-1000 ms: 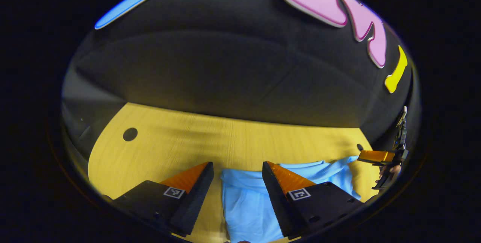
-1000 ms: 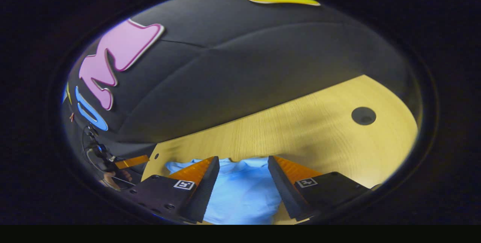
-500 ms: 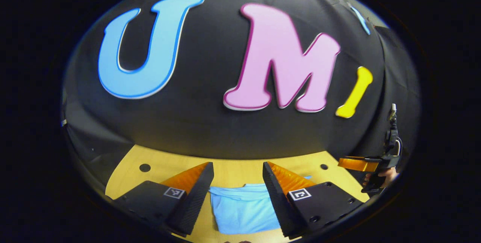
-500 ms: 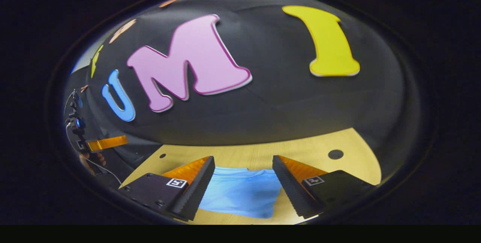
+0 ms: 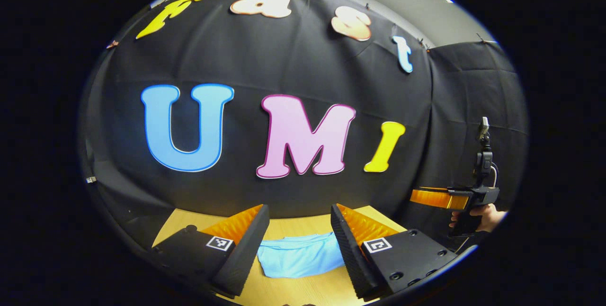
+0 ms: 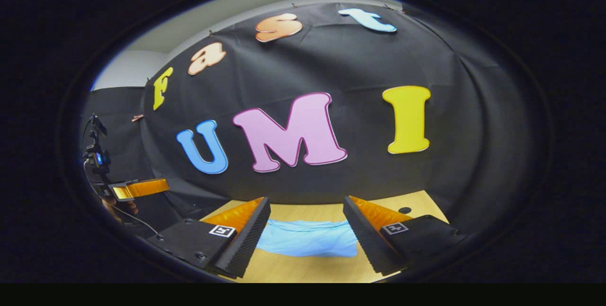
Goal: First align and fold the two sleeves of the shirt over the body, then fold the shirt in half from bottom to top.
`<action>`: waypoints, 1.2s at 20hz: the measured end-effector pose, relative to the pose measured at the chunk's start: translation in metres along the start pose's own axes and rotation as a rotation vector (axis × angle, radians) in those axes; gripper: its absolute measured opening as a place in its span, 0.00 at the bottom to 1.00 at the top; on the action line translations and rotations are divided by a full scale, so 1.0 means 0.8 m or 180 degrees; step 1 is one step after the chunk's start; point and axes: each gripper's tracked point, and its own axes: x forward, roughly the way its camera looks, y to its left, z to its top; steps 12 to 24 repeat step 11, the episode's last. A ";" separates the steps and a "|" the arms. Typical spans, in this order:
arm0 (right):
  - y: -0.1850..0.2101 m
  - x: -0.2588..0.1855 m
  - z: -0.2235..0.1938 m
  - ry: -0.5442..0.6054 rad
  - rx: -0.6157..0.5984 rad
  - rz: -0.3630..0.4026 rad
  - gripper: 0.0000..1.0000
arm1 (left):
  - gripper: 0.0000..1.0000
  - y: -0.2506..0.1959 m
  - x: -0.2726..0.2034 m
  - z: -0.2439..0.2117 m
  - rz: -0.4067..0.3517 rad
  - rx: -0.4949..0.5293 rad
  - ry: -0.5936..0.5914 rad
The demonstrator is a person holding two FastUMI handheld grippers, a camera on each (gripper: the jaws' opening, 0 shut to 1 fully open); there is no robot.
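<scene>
The light blue shirt (image 5: 300,258) lies folded into a compact bundle on the wooden desk (image 5: 303,289), close to the booth's black cloth wall (image 5: 284,59). In the left gripper view the left gripper (image 5: 299,244) hangs above the desk with its fingers spread wide and nothing between them; the shirt shows through the gap, lying apart from both fingers. Off to that view's right edge, the right gripper (image 5: 433,198) is held up in front of the black cloth, gripped from below by a hand (image 5: 483,218).

In the right gripper view the right gripper (image 6: 307,237) is likewise wide apart and holds nothing, with the shirt (image 6: 310,243) flat on the desk (image 6: 303,268) beyond its fingers. A small dark round hole (image 6: 405,210) sits in the desk near the far right corner. At that view's left edge the left gripper (image 6: 142,187) is held aloft, a cable trailing below it. Nothing stands between either gripper and the shirt.
</scene>
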 end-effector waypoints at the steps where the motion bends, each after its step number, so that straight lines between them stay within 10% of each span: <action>1: 0.001 -0.023 0.006 -0.0018 -0.0035 -0.0046 0.96 | 0.84 -0.009 -0.019 0.002 -0.0030 0.0006 -0.0038; 10: 0.050 -0.182 0.039 -0.0289 -0.0594 -0.0254 0.96 | 0.85 -0.073 -0.154 0.012 0.0112 0.0123 -0.0237; 24: 0.056 -0.189 0.041 -0.0294 -0.0601 -0.0256 0.96 | 0.85 -0.077 -0.162 0.014 0.0144 0.0129 -0.0264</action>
